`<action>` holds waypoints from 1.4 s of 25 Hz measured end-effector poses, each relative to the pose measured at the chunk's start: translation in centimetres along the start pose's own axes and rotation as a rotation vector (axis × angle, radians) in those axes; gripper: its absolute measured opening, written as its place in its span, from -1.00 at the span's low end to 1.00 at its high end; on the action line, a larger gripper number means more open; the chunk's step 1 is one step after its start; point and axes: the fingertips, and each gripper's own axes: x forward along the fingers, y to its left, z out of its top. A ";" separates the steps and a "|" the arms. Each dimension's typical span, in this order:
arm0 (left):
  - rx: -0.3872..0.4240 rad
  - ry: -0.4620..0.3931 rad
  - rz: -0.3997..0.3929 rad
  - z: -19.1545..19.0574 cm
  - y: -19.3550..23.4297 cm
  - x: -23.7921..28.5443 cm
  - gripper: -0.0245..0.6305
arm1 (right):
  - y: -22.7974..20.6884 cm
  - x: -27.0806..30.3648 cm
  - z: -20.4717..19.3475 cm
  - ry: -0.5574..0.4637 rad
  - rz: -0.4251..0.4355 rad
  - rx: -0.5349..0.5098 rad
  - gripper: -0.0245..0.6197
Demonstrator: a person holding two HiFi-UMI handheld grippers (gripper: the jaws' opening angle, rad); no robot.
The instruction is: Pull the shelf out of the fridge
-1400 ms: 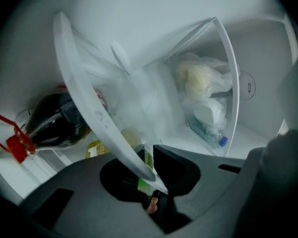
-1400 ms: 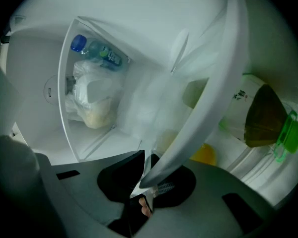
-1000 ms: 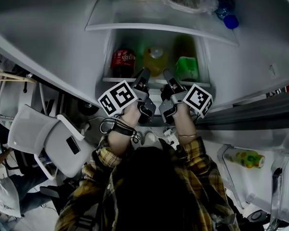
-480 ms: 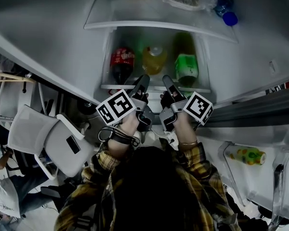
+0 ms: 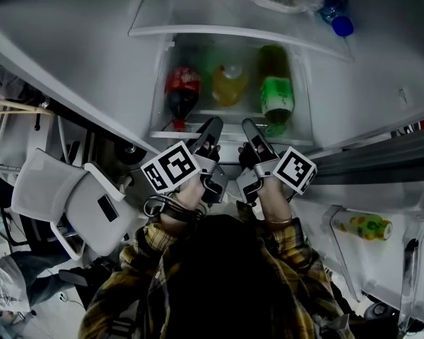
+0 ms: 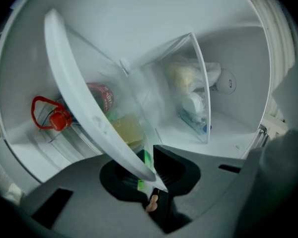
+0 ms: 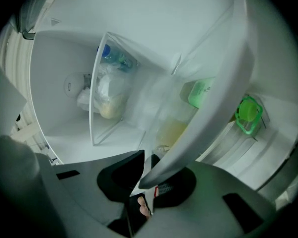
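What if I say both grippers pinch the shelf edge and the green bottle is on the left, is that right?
No: the green bottle is on the right, as the head view shows. The left gripper and right gripper do pinch the shelf edge.

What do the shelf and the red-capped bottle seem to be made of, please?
Shelf: clear panel, glass or hard plastic, since one sees through it; its front rim looks like matte white plastic. Red-capped bottle: probably clear plastic, as dark drink shows inside.
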 end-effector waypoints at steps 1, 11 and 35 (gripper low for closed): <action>0.001 0.003 -0.002 -0.2 -0.1 -0.2 -0.73 | 0.2 -0.2 -0.1 0.002 0.006 -0.004 -0.74; 0.007 0.013 -0.018 -1.8 -1.0 -2.5 -0.73 | 1.0 -2.7 -1.4 0.000 0.015 -0.014 -0.73; 0.014 0.029 -0.029 -4.2 -1.9 -5.6 -0.73 | 1.7 -5.9 -3.4 0.009 0.018 -0.030 -0.73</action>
